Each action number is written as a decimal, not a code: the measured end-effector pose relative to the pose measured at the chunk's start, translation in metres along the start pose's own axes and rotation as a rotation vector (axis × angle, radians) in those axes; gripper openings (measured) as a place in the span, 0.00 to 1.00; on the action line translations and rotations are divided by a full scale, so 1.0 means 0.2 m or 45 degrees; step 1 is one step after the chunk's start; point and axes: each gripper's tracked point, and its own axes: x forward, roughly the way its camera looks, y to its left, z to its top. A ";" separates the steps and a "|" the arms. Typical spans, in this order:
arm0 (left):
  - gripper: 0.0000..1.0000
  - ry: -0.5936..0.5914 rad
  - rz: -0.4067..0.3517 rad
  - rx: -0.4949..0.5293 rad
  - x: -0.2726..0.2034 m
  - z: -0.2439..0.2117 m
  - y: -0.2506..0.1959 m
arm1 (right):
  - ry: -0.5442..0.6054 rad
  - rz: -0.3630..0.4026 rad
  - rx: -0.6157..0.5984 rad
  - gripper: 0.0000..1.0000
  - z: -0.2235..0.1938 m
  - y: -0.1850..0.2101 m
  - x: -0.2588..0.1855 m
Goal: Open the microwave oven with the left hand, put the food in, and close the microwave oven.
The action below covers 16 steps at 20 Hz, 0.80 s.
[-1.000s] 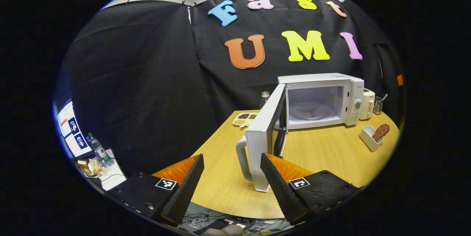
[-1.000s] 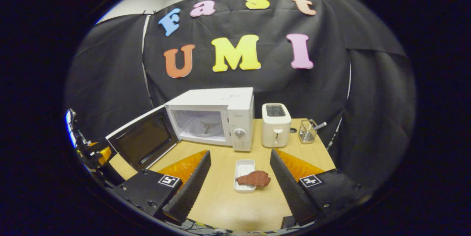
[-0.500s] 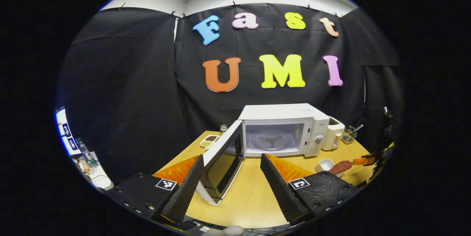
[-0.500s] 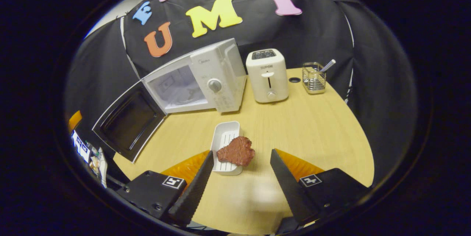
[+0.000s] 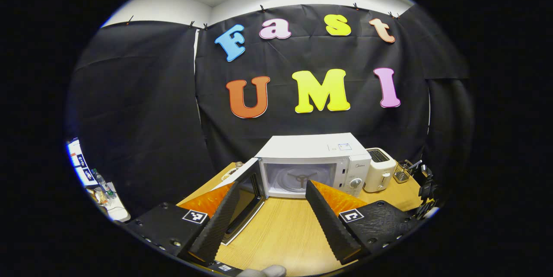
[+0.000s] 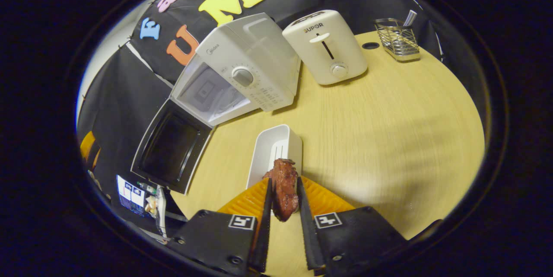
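Observation:
The white microwave stands at the back of the wooden table, its door swung wide to the left and the cavity with its turntable showing. My left gripper is open, held back from the door with nothing between its fingers. In the right gripper view, my right gripper is shut on the reddish-brown piece of food, held over the near end of the white rectangular dish.
A white toaster stands right of the microwave, and a wire holder with a utensil sits farther right. Beyond the table's left edge, a lower surface holds bottles and clutter.
The left gripper has drawn back and away from the open door. The right gripper went down to the dish and shut on the food, which was lying across the dish a second ago.

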 end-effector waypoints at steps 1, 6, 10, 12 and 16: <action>0.95 0.000 0.005 0.008 0.00 0.01 -0.02 | 0.021 0.027 0.008 0.17 -0.01 0.00 0.00; 0.95 -0.003 0.015 -0.004 0.02 0.01 -0.03 | 0.061 0.066 0.007 0.15 -0.01 0.05 -0.06; 0.95 -0.004 0.001 -0.005 0.05 -0.02 0.04 | -0.017 0.055 -0.060 0.14 0.13 0.20 -0.13; 0.95 -0.025 -0.018 0.045 0.08 -0.02 0.09 | -0.079 0.081 -0.075 0.14 0.24 0.36 -0.14; 0.94 -0.041 -0.122 0.122 0.15 -0.04 0.13 | -0.257 0.137 -0.043 0.14 0.45 0.74 -0.06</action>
